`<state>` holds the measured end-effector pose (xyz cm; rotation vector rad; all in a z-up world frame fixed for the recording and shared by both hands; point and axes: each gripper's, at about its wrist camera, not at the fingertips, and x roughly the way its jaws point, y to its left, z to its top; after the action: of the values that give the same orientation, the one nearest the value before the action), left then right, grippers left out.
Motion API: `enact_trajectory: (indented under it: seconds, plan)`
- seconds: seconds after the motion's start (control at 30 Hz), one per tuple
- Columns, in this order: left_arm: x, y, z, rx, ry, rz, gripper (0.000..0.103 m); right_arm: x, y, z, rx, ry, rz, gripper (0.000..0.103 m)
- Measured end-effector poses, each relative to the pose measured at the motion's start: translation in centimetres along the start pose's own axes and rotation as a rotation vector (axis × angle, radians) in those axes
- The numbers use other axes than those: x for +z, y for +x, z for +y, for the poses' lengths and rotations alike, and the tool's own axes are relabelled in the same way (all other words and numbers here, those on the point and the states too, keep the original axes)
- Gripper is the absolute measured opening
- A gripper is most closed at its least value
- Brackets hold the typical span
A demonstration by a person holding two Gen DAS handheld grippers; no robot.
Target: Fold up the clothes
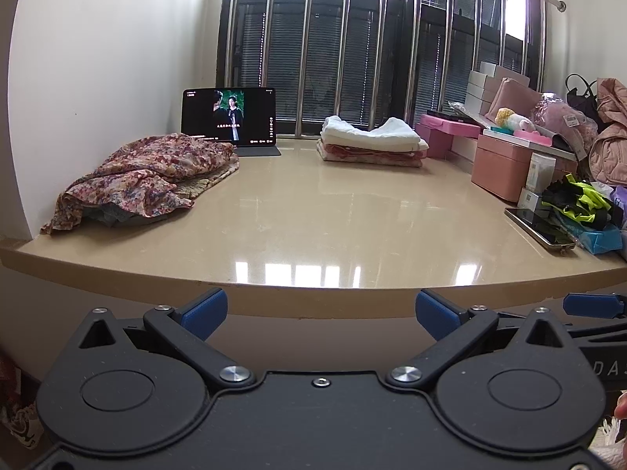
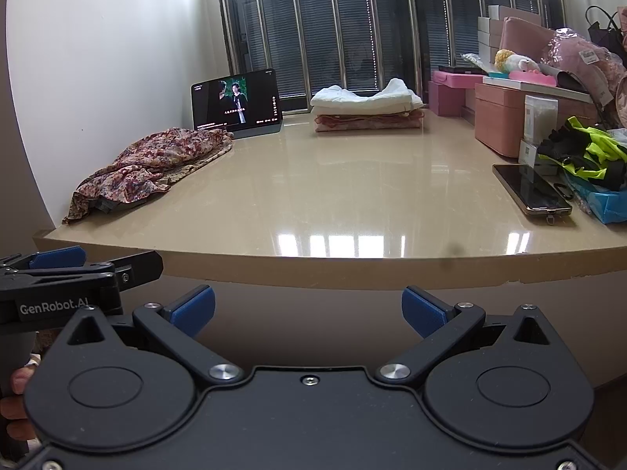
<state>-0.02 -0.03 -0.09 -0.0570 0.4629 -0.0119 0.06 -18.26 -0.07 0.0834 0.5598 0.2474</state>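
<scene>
A crumpled floral garment (image 1: 145,174) lies in a heap at the far left of the beige counter (image 1: 313,227), over other dark cloth. It also shows in the right wrist view (image 2: 153,164). A stack of folded clothes (image 1: 372,141), white on top and pink below, sits at the back by the window, also in the right wrist view (image 2: 368,109). My left gripper (image 1: 319,311) is open and empty, held before the counter's front edge. My right gripper (image 2: 307,309) is open and empty, also before the edge. The left gripper shows at the left of the right wrist view (image 2: 78,270).
A tablet (image 1: 229,117) playing video stands at the back left. A phone (image 2: 531,190) lies at the right, beside neon-green and black items (image 2: 584,152) on a blue bag. Pink boxes (image 1: 505,164) and clutter line the right side. Barred window behind.
</scene>
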Motion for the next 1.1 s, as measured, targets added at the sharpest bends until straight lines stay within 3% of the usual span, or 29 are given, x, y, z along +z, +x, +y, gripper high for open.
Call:
enact_trajectory:
  seconds: [1.1]
  plan:
    - [-0.48, 0.17, -0.16, 0.006, 0.009, 0.0, 0.103, -0.25, 0.02, -0.1, 0.0, -0.003, 0.004, 0.103]
